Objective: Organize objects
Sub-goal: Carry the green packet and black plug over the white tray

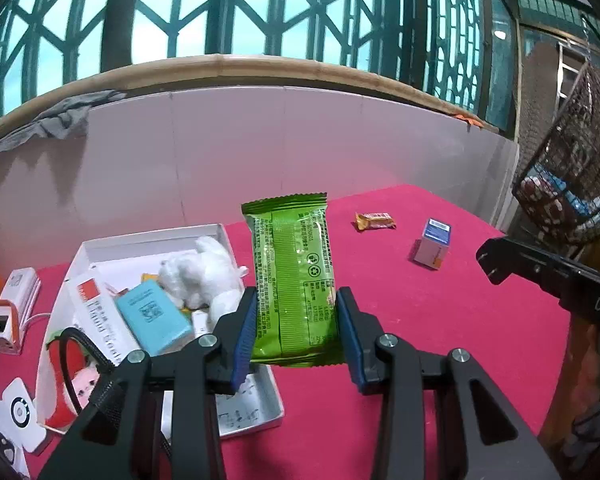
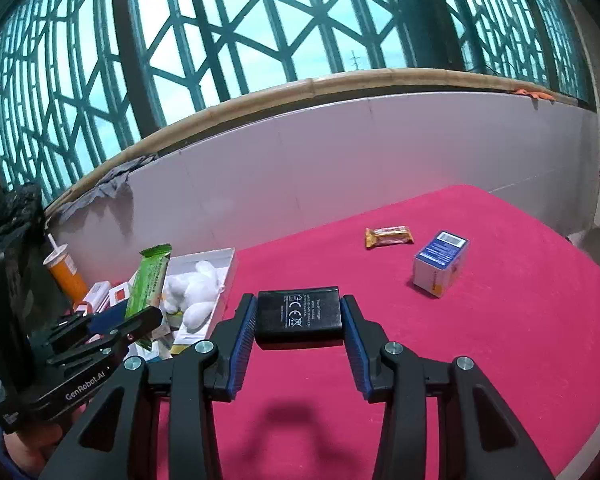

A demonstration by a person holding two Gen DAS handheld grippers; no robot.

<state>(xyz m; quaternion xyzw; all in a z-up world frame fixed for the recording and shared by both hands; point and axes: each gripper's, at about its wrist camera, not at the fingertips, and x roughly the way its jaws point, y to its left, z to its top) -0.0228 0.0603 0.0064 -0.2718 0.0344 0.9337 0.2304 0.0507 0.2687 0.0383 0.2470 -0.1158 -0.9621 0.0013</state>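
now the left tool (image 1: 296,332) grips a green packet (image 1: 296,280) upright, raised beside the white box (image 1: 100,248) of odds and ends. the right tool (image 2: 299,330) clamps a black charger (image 2: 299,314) above the red surface (image 2: 480,340), well apart from the snack bar (image 2: 389,237) and blue carton (image 2: 440,262).

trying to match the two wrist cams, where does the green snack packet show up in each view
Left wrist view: the green snack packet stands upright at centre, clamped in the left hand-held gripper, above the red tablecloth.
Right wrist view: the packet is at the left edge, seen side-on, held over the white box.
Shared landmark: the small blue-topped box on the cloth, beside the orange snack bar.
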